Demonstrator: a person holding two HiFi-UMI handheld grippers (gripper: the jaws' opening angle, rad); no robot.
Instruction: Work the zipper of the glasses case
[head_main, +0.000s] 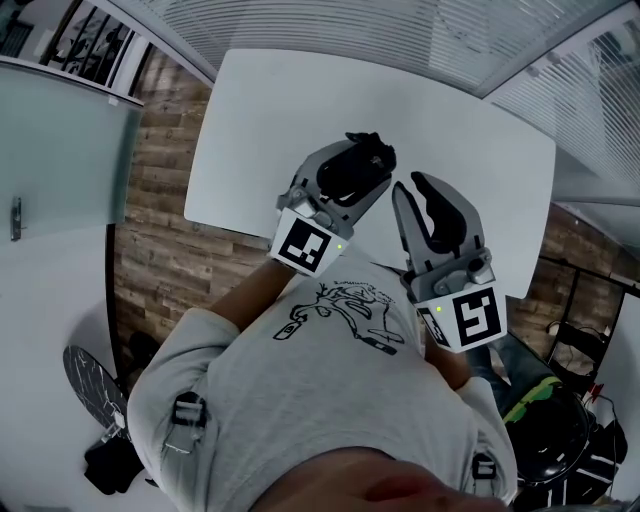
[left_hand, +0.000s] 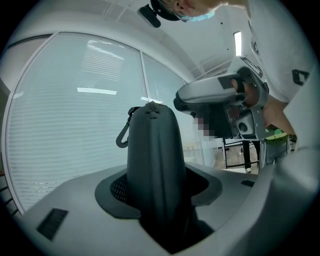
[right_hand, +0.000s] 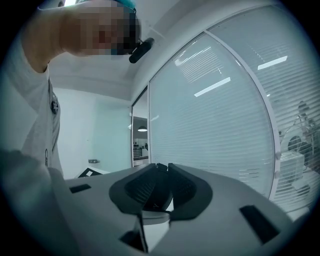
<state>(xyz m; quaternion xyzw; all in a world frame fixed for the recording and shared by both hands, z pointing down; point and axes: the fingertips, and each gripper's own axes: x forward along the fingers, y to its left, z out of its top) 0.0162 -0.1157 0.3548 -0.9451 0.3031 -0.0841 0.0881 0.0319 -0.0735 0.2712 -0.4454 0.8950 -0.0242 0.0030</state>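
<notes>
The dark glasses case (head_main: 366, 154) is clamped in my left gripper (head_main: 350, 176), above the near edge of the white table. In the left gripper view the case (left_hand: 154, 160) stands up between the jaws, with a small carabiner clip (left_hand: 122, 137) hanging at its upper left. I cannot make out its zipper. My right gripper (head_main: 427, 192) is just right of the case and apart from it. In the right gripper view its fingertips (right_hand: 171, 168) stand a narrow gap apart with nothing between them. The right gripper's grey body (left_hand: 220, 90) shows beyond the case.
The white table (head_main: 300, 100) lies ahead on a wood-plank floor (head_main: 170, 250). Glass walls with blinds (left_hand: 75, 125) surround the spot. A chair with green and black things (head_main: 560, 420) is at the right. A dark round object (head_main: 92, 385) is on the floor at the left.
</notes>
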